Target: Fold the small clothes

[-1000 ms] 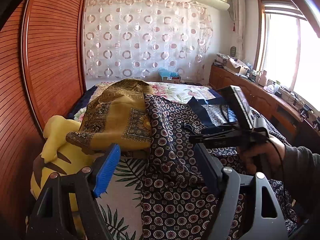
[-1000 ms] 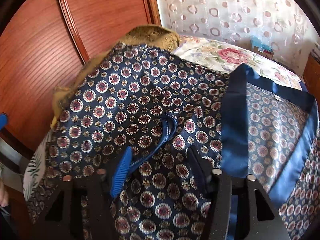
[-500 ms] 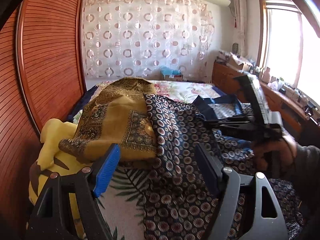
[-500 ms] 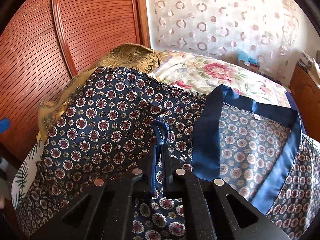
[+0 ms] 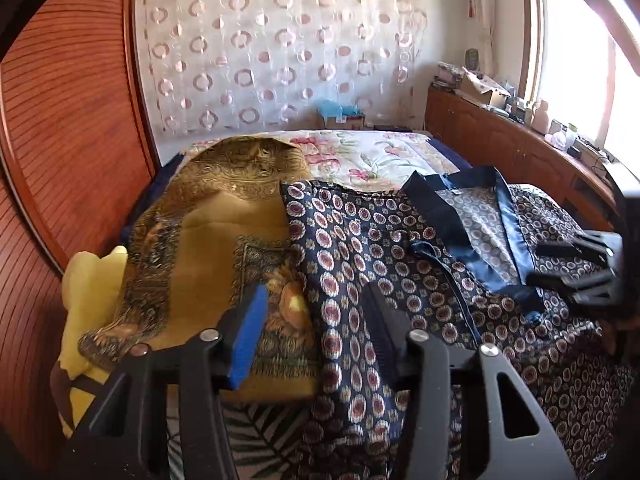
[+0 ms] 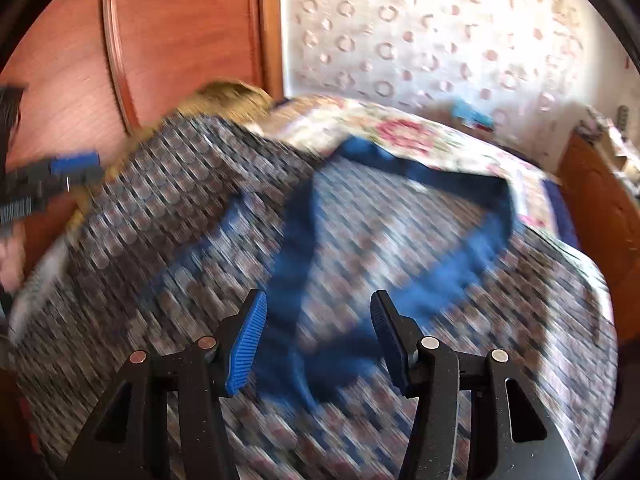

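my left tool (image 5: 316,320) half spread after closing some, nothing pinched, over navy patterned robe (image 5: 360,248) on bed (image 5: 380,152) beside gold cloth (image 5: 208,240), my right tool (image 6: 318,320) just reopened, empty, above robe's blue collar (image 6: 296,248), view blurred

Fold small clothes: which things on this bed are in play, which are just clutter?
In play:
- navy medallion-print garment with blue trim
- left gripper, open
- right gripper, open

Lying about:
- mustard-gold patterned cloth
- yellow plush toy
- floral bedspread
- cardboard box on the wooden sideboard
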A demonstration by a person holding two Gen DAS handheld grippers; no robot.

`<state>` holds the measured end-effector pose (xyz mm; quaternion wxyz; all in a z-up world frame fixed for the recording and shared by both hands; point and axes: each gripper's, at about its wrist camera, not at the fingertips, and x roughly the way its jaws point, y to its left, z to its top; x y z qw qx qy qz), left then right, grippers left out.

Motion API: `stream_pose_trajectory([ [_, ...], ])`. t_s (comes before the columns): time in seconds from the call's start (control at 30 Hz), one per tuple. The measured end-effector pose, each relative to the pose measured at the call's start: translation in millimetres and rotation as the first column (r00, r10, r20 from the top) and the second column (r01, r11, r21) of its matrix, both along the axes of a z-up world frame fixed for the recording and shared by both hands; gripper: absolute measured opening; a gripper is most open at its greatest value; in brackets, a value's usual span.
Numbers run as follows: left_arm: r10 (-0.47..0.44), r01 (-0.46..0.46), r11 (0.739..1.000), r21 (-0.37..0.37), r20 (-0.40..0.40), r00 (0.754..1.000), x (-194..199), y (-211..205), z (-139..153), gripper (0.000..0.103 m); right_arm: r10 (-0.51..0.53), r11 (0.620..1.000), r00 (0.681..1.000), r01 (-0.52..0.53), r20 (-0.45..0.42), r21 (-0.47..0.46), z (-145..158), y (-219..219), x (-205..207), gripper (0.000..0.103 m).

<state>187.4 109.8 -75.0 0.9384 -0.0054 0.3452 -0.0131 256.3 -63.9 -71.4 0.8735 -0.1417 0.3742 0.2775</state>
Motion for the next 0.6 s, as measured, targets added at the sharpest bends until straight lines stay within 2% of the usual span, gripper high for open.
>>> stream_pose_trajectory([
  [0.2,0.004,-0.005,1.000,-0.026,-0.050,0.999,27,1,-7,0.046,-0.010,1.000,0.999,0.010,-0.037,0.023,-10,-34,-22,0.056],
  [0.3,0.021,-0.020,0.999,0.030,-0.063,0.998,38,-3,-10,0.040,-0.020,1.000,0.999,0.020,-0.041,-0.014,-16,-35,-18,0.056],
  [0.47,0.030,-0.019,0.995,0.096,-0.108,0.994,49,-10,-14,0.036,-0.030,1.000,0.998,0.030,-0.058,0.002,-15,-40,-18,0.056],
  [0.57,0.032,-0.021,0.995,0.099,-0.114,0.993,51,-9,-14,0.026,-0.042,0.999,0.998,0.041,-0.050,-0.012,-16,-37,-11,0.058],
  [0.6,0.029,-0.020,0.996,0.092,-0.104,0.994,50,-8,-13,0.013,-0.046,0.999,0.998,0.045,-0.047,-0.018,-16,-36,-11,0.059],
])
